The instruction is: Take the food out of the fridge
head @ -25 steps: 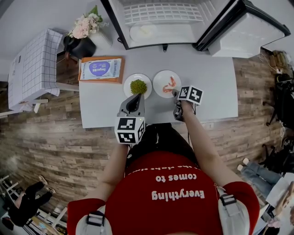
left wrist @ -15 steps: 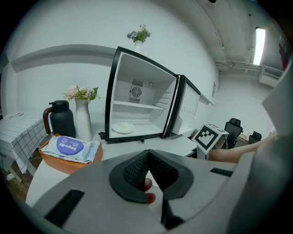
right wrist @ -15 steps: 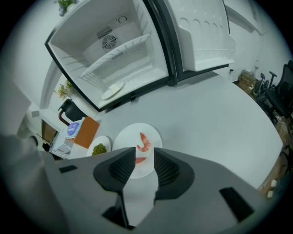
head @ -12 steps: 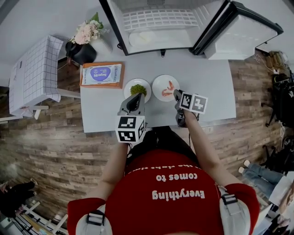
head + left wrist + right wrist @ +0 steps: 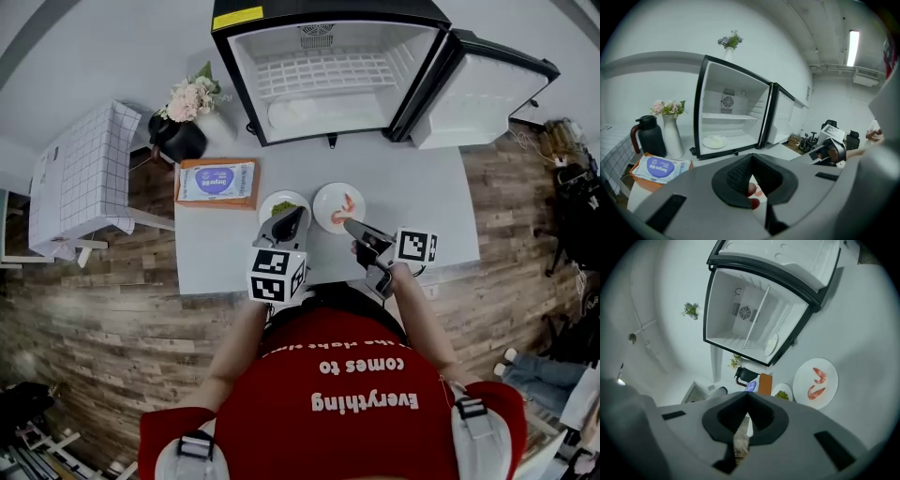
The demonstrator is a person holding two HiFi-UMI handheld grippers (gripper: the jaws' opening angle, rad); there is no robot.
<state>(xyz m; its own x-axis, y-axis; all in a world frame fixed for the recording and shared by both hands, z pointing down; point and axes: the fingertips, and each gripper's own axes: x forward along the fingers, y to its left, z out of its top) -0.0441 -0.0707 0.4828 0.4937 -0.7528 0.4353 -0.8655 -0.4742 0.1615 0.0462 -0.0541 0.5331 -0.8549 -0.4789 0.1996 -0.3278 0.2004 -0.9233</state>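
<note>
Already the shrimp plate and greens plate rest on the table while a white dish waits in the open fridge, so the left gripper and right gripper, its jaws just closed on nothing, hang pinched together, empty.

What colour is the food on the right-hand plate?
Orange-red shrimp, on a white plate; clearest in the right gripper view.

I see a smooth matt grey tabletop, a glossy white round plate on it, smooth white plastic lining the black-framed fridge, grainy brown wooden plank floor.
</note>
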